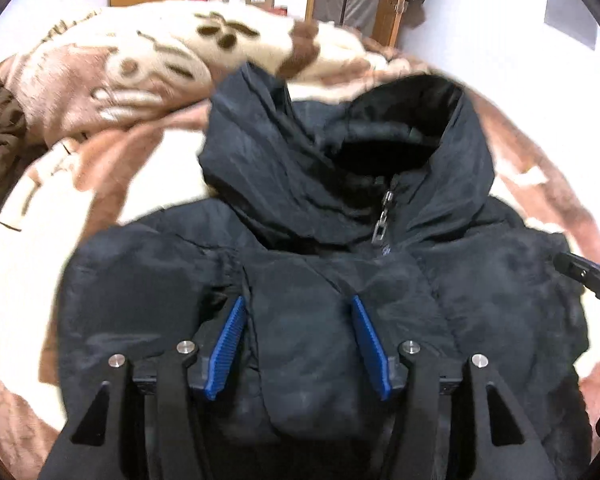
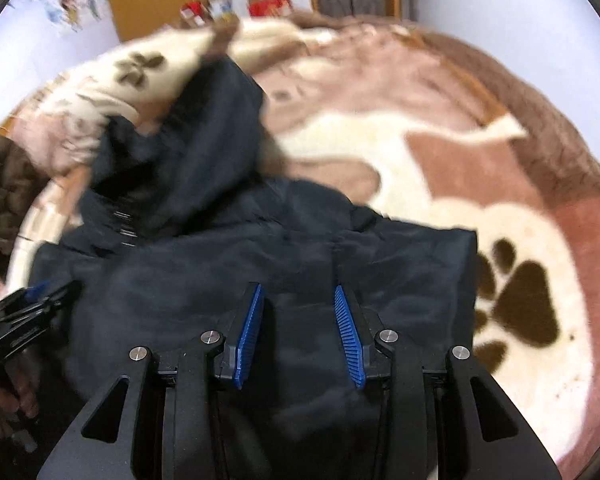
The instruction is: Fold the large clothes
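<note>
Both grippers are working over a dark puffer jacket (image 1: 380, 280) that is lying front-up on a paw-print blanket (image 2: 500, 240) spread on a bed.

Step in hand, as a judgement: both sleeves look already folded in across the chest, so the person is prob. lining up the next fold of the body. To do it well, each gripper should be pinching through all the padded layers w/ a deep bite, both sides lifting together, so the slippery shell isn't sliding out or bunching.

Nearest, the left gripper (image 1: 298, 304) is hovering over a folded sleeve panel on the chest. Its blue pads (image 1: 228, 344) are standing clearly apart on either side of that panel, w/ fabric between them but not pinched.

The right gripper (image 2: 298, 292) is sitting over the jacket's right side, near the squared edge facing the blanket's paw-print side. Its jaws are narrower, w/ dark fabric below the gap; the view is blurred, so can't tell if they are gripping cloth.

Farther off, the zip pull (image 1: 382, 216) is resting at the collar, and the hood (image 1: 340, 140) is slumping toward the blanket's bunched far edge.
</note>
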The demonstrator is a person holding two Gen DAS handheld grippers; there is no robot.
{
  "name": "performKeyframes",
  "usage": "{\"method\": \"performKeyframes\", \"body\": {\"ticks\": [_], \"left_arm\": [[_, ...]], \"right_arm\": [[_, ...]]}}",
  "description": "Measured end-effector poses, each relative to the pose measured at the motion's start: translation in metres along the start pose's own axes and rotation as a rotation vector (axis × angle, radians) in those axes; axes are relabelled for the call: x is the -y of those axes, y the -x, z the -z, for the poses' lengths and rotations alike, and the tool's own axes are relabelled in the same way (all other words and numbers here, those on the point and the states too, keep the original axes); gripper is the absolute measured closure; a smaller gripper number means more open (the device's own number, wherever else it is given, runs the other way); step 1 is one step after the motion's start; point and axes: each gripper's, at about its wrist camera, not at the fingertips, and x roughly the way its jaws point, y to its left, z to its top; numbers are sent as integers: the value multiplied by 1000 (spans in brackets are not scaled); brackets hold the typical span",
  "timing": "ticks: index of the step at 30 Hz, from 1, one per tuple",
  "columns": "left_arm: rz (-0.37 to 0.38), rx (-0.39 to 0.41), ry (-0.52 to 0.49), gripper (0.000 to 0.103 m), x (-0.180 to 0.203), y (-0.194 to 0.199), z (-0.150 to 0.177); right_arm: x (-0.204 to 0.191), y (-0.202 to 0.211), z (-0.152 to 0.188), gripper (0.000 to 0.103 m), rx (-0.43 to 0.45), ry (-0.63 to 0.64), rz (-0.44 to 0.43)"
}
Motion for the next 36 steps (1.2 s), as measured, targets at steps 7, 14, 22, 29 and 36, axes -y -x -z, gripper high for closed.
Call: {"method": "performKeyframes", "body": {"ticks": [7,14,22,29,36], "left_arm": [[-44,-36,43,45,-33,-5,23],[-63,-35,20,45,-28,-12,26],[-4,-24,70,46,-31,42,20],[64,52,43,45,-29,97,-12],[40,73,-4,45,-36,84,-67]], "right_arm": [[-39,-27,31,65,-92,109,-11],[-30,-35,32,65,-99,72,-22],[-43,31,21,64,-3,18,-102],[-69,74,-31,64,81,28,-172],[-58,38,-84,63,55,10,-141]]}}
